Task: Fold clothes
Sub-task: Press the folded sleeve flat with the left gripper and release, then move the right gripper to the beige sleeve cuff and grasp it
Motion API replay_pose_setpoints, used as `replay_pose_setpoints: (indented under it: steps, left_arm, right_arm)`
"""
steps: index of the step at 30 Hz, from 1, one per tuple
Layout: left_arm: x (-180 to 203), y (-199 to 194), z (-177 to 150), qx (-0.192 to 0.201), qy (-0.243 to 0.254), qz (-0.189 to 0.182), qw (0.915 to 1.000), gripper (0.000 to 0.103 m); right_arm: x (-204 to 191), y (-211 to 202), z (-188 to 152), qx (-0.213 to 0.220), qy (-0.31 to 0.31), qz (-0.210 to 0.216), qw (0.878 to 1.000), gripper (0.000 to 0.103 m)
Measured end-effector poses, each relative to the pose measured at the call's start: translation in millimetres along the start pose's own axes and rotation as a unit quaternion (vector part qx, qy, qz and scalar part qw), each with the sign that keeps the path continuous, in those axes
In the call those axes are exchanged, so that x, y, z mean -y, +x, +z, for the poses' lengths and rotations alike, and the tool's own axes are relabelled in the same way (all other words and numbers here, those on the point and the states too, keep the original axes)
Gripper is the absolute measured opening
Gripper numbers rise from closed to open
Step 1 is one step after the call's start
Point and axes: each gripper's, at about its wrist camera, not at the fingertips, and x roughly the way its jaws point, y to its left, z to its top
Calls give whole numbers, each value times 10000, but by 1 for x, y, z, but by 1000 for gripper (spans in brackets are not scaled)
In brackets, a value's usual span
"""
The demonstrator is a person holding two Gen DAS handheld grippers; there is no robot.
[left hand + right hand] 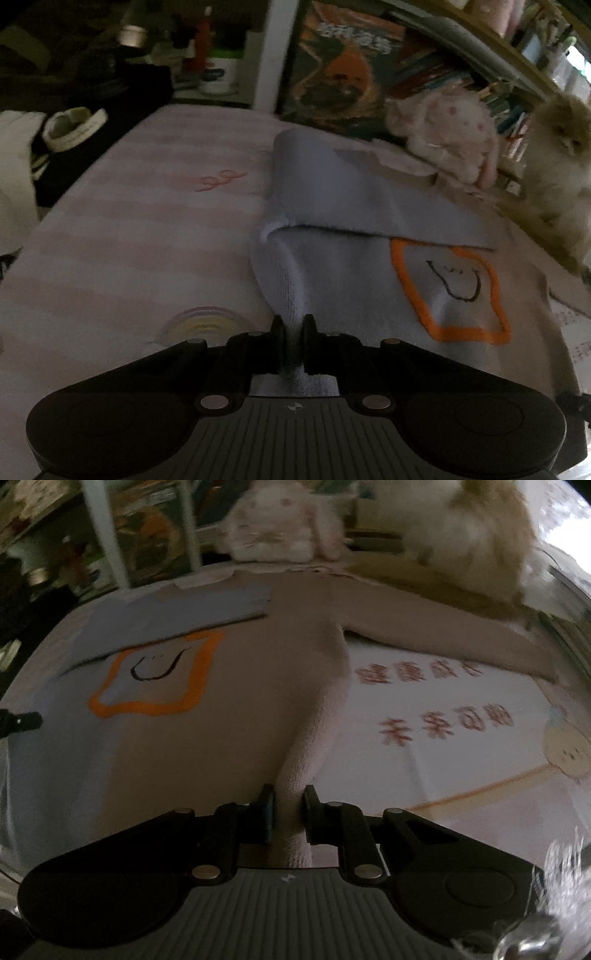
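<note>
Knit sweater (pixel 332 206), seemingly blue-and-beige, bunches into ridges clamped by left tool (pixel 293 328) and right tool (pixel 289 801).

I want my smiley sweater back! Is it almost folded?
Not yet. Done: the blue sleeve already lies folded across the sweater, above the smiley patch. In hand: the left gripper pinches the blue hem and the right gripper pinches the beige hem. Left: the beige sleeve still sticks out, and the body is unfolded.
</note>
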Motion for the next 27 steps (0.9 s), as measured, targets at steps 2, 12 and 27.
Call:
replay_pose_setpoints:
  steps: [2,12,27]
  left_arm:
    - [-10,-1,1,24,-21,45,10000,8]
    - [-31,4,6,21,183,45,9998,17]
    - [-16,-43,-14,515,750,339,9953,78]
  right_arm:
    - [-12,2,2,4,-113,29,9999,14]
    - [-37,8,4,56,-133,-131,9998,15]
    - [-23,-38,-20,273,729,-666,9947,77]
